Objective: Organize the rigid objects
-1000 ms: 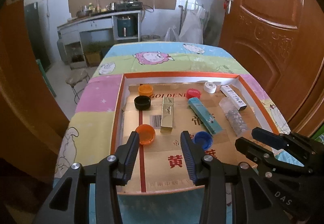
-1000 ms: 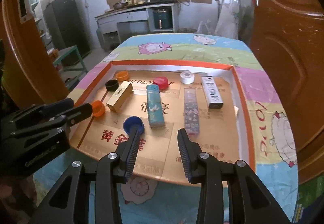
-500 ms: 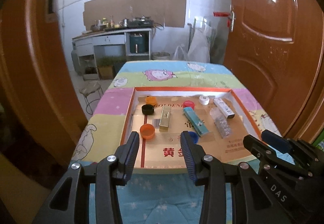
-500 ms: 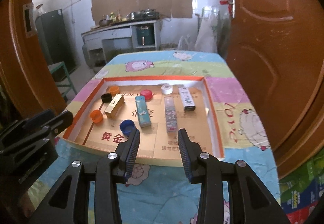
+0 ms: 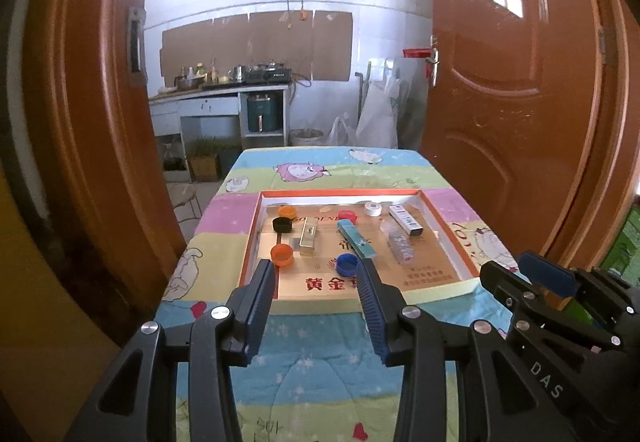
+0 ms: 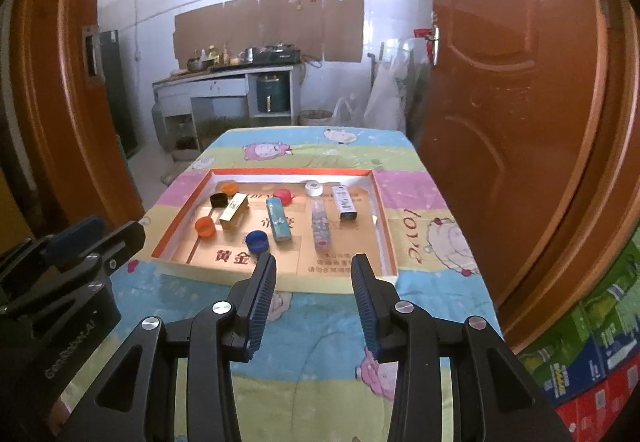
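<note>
Both claws, left claw (image 5: 316, 278) and right claw (image 6: 314, 274), are held spread and empty, short of the tray (image 6: 280, 280). The blue cap (image 6: 256, 241) sits nearest inside its near edge, closer to the left claw.

Right tongs (image 6: 314, 284) parted and empty, above the patterned cloth of the bench (image 6: 420, 170), near the front edge of the shallow orange-rimmed tray (image 6: 382, 218). Left tongs (image 6: 100, 238) at lower left, jaws apart, nothing between. In tray: blue cap (image 6: 256, 241), orange cap (image 6: 205, 227), black cap (image 6: 218, 199), gold box (image 6: 234, 211), teal box (image 6: 279, 218), clear patterned box (image 6: 321, 228), white box (image 6: 344, 202), white cap (image 6: 313, 188).
</note>
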Action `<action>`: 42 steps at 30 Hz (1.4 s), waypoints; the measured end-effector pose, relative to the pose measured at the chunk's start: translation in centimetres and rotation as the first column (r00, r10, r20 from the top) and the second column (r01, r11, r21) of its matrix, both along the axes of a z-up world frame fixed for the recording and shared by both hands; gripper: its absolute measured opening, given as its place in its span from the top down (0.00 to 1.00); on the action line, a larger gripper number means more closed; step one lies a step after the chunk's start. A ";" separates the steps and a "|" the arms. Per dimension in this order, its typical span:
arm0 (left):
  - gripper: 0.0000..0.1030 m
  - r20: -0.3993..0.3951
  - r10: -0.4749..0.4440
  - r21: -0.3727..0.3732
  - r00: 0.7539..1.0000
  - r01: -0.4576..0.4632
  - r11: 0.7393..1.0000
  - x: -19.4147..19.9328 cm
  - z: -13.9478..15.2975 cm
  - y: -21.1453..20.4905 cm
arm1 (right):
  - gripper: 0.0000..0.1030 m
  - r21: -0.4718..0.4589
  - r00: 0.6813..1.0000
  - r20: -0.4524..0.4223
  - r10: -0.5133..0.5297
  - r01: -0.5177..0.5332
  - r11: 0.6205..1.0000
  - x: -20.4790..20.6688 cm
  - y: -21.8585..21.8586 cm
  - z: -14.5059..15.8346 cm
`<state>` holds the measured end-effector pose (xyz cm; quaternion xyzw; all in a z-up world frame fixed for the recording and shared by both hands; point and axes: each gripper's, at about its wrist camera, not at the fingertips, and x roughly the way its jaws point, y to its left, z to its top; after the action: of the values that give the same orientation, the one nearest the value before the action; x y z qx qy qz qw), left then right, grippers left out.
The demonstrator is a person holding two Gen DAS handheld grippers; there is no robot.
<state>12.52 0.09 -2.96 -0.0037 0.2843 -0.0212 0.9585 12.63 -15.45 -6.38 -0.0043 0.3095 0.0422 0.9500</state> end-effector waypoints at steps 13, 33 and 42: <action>0.59 0.048 -0.026 0.024 0.999 0.024 0.999 -5.5 1.2 -0.1 | 0.61 -0.007 0.999 0.031 -0.031 0.031 0.999 -5.4 0.2 1.3; 0.59 0.071 0.009 0.025 0.997 -0.011 1.000 -8.6 1.8 -0.3 | 0.60 -0.010 0.997 0.073 0.009 -0.008 1.000 -8.5 0.4 2.6; 0.59 0.072 0.008 0.025 0.997 -0.010 1.000 -8.8 1.8 -0.3 | 0.60 -0.013 0.997 0.080 0.013 -0.012 1.000 -8.8 0.4 2.7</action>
<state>3.75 -0.18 -1.13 0.0080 0.2497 -0.0134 0.9682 3.87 -15.01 -3.67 -0.0137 0.2716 0.0461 0.9612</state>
